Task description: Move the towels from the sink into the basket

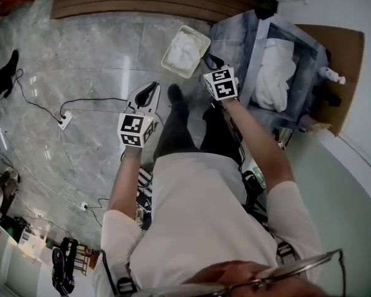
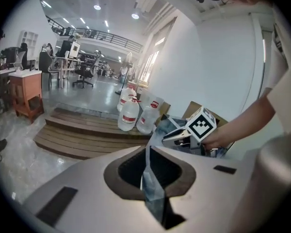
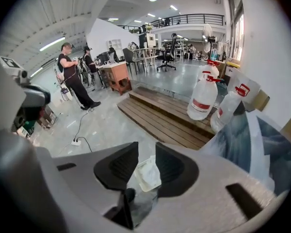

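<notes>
A white basket (image 1: 198,33) sits on the marble floor with a white towel (image 1: 183,52) in it. To its right, the steel sink (image 1: 307,64) holds another crumpled white towel (image 1: 274,73). My right gripper (image 1: 209,61) hovers between basket and sink, jaws a little apart with nothing between them. In the right gripper view, the right gripper (image 3: 146,152) looks down on the basket (image 3: 148,174), and the sink (image 3: 254,142) is at the right. My left gripper (image 1: 153,87) hangs left of the basket. In its own view the left gripper (image 2: 148,149) is shut and empty.
A wooden step (image 1: 148,2) runs behind the basket, with big water bottles (image 3: 202,96) by the sink. Cables and a power strip (image 1: 64,120) lie on the floor to the left. A small white bottle (image 1: 331,75) stands on the sink's far edge. Two people (image 3: 70,76) stand further off.
</notes>
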A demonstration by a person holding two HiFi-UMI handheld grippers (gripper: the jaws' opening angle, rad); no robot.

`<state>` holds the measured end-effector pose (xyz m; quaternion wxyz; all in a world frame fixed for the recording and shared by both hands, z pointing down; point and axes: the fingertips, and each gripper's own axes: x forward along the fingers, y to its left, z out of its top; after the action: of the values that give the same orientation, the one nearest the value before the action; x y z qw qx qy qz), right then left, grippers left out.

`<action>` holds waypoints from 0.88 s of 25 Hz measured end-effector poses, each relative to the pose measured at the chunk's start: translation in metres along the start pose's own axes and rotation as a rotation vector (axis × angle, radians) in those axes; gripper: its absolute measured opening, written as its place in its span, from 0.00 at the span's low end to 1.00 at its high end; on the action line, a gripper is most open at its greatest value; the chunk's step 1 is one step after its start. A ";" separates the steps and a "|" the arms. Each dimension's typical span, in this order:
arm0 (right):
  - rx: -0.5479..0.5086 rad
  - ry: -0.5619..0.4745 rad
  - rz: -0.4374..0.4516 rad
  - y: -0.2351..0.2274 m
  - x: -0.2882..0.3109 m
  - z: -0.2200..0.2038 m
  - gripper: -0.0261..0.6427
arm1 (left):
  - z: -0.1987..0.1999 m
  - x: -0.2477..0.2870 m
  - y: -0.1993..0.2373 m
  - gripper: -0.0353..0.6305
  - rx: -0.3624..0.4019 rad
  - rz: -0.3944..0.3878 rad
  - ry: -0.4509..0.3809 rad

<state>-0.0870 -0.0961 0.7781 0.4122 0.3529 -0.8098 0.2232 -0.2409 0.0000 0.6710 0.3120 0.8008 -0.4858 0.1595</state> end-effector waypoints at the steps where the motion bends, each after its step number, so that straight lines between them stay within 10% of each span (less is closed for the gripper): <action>1: 0.011 -0.019 0.003 -0.001 -0.017 0.005 0.20 | 0.006 -0.002 -0.007 0.10 0.012 -0.002 0.004; 22: 0.124 -0.512 -0.159 -0.134 -0.400 0.055 0.04 | 0.163 -0.009 -0.238 0.10 0.105 -0.197 -0.121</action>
<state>0.1508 -0.0648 0.4267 0.1878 0.4848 -0.8422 0.1429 -0.0437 -0.0213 0.4616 0.2537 0.8680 -0.4138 0.1046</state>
